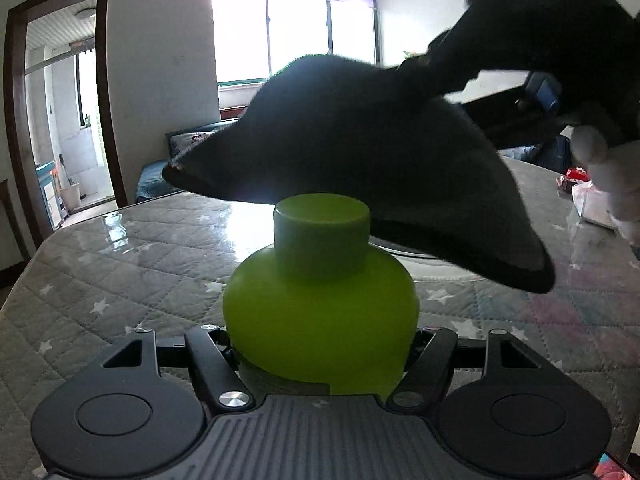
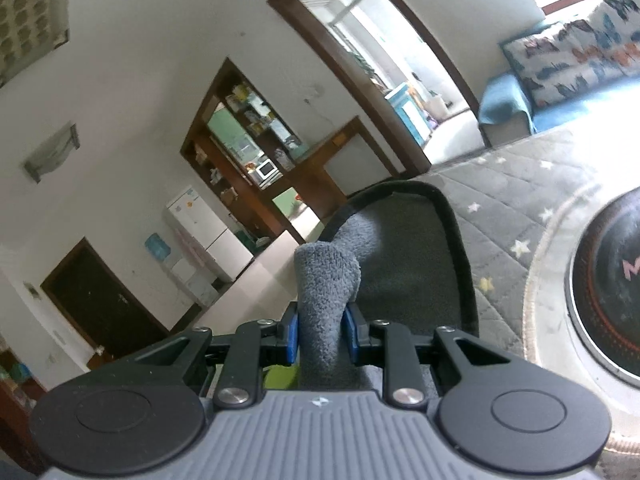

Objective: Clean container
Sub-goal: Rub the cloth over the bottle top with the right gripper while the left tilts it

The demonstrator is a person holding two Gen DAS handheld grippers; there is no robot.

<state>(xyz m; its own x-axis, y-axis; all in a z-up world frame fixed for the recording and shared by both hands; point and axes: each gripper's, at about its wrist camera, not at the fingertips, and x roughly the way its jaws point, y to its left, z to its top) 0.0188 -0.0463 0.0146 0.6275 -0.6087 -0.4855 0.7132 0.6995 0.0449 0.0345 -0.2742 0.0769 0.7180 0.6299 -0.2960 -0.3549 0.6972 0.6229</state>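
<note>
Wiping is the step in hand: the left gripper (image 1: 320, 360) is clamping the green container (image 1: 320, 312) upright above the quilted table (image 1: 100, 280), while the right gripper (image 2: 322, 340) is pinching a grey cloth (image 2: 326, 300) just over the cap (image 1: 322, 236). Probably best to be pressing the cloth flat on the cap and rubbing in circles, keeping the left clamp firm.

**Plastic, terry and quilted cloth**

Between the left gripper's (image 1: 322, 350) jaws sits a smooth, matt green plastic bottle (image 1: 320, 312). The right gripper's (image 2: 322, 336) blue pads pinch a fuzzy grey terry cloth (image 2: 326, 280). Below lies the quilted tablecloth (image 1: 120, 280) under glossy film.
</note>
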